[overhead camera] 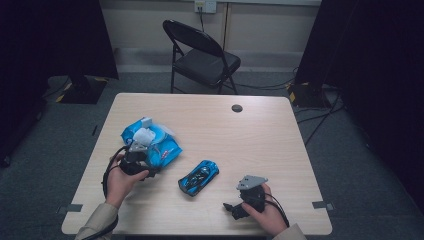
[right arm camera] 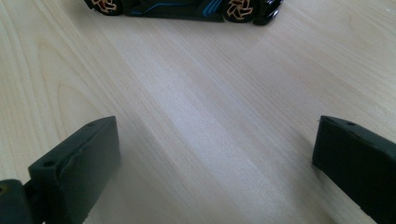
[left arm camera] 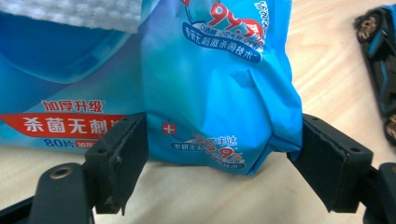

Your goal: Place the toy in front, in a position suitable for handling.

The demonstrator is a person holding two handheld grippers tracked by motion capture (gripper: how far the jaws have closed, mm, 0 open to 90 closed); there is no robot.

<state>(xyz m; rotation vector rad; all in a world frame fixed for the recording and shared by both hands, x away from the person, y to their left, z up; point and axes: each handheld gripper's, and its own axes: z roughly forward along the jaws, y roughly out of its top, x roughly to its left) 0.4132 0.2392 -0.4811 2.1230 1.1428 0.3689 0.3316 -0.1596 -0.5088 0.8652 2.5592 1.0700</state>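
Left gripper view puts my left hand-held gripper [left arm camera: 219, 163] with jaws spread around the blue wipes pack [left arm camera: 215, 93] on the counter [overhead camera: 260, 130], ready to clamp; my right hand-held gripper [right arm camera: 215, 172] gapes idle near the toy car [right arm camera: 187, 7]

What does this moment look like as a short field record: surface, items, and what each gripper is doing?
surface: light wood table
items: blue wet-wipes pack; blue toy car
left gripper: jaws on either side of the wipes pack's near end, touching its edges; a firm grip cannot be confirmed
right gripper: jaws wide open above bare table, nothing between them, pointed toward the toy car
background: black folding chair beyond the table
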